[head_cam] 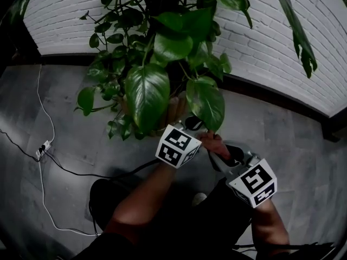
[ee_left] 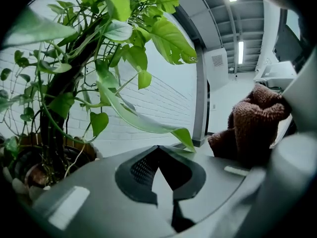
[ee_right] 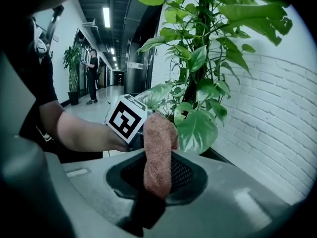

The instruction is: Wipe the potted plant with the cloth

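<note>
Brown terry cloth (ee_right: 158,152) stands up from between the jaws of your right gripper (ee_right: 157,182), which are clamped on its lower part; the free end rises as a rolled tuft. Just behind the tuft hangs a broad pale-veined leaf (ee_right: 197,130) of the potted plant (head_cam: 146,91); whether cloth and leaf touch cannot be told. To the tuft's left you see the marker cube (ee_right: 126,118) of your left gripper (ee_left: 161,175), with your forearm (ee_right: 74,133) reaching in behind it.

Your left gripper's jaws are pressed together with nothing caught between them. A long narrow leaf (ee_left: 143,120) slants down from the stem, and its tip lies over the upper rim of those jaws. In that gripper's view the cloth shows as a bunched brown mass at the right, and the rim of the brown pot (ee_left: 74,150) sits low at the left, with the dark stem (ee_left: 52,113) rising out of it.

From the head view both grippers are held low under the foliage, close together, the left one just beneath two large drooping leaves (head_cam: 206,102). The plant stands on a grey floor (head_cam: 271,134) next to a white brick wall (head_cam: 65,20). A white cable (head_cam: 46,112) runs across the floor at the left to a small power strip (head_cam: 43,147).
</note>
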`<state>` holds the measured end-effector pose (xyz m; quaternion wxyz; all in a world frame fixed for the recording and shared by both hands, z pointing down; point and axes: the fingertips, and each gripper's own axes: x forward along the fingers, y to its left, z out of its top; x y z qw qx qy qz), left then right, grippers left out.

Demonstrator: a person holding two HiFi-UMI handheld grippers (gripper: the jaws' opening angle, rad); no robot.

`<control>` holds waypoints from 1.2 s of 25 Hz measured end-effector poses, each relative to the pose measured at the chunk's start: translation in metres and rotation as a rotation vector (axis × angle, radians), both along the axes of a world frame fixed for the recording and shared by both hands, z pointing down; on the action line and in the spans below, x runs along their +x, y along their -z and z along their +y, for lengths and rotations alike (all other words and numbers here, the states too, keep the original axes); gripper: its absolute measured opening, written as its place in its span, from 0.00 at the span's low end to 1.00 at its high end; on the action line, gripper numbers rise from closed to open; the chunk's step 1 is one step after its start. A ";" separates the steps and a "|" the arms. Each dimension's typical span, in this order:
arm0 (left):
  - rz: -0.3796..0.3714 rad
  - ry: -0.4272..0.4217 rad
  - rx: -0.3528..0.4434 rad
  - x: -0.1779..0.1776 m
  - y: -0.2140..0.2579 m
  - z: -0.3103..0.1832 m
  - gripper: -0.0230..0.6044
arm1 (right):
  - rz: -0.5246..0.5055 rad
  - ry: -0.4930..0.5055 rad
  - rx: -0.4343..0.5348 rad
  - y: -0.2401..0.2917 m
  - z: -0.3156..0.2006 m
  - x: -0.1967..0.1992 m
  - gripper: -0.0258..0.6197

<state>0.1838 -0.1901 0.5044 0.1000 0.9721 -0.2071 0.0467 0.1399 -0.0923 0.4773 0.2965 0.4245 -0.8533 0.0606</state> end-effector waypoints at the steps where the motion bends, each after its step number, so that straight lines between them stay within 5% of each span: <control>1: -0.003 0.000 0.000 -0.001 -0.001 0.000 0.06 | -0.018 -0.009 -0.004 -0.001 0.001 0.000 0.14; 10: -0.016 0.001 -0.010 -0.012 -0.008 -0.001 0.06 | -0.156 -0.099 0.031 0.016 -0.003 0.004 0.14; 16: -0.031 0.006 -0.008 -0.008 -0.019 -0.011 0.06 | -0.177 -0.202 0.126 0.065 -0.067 0.031 0.14; 22: -0.022 0.000 -0.023 0.001 -0.022 -0.013 0.06 | -0.199 -0.214 0.021 0.056 -0.134 0.028 0.14; 30: -0.007 -0.019 0.004 0.007 -0.012 -0.012 0.06 | -0.152 -0.211 -0.045 0.030 -0.131 0.023 0.14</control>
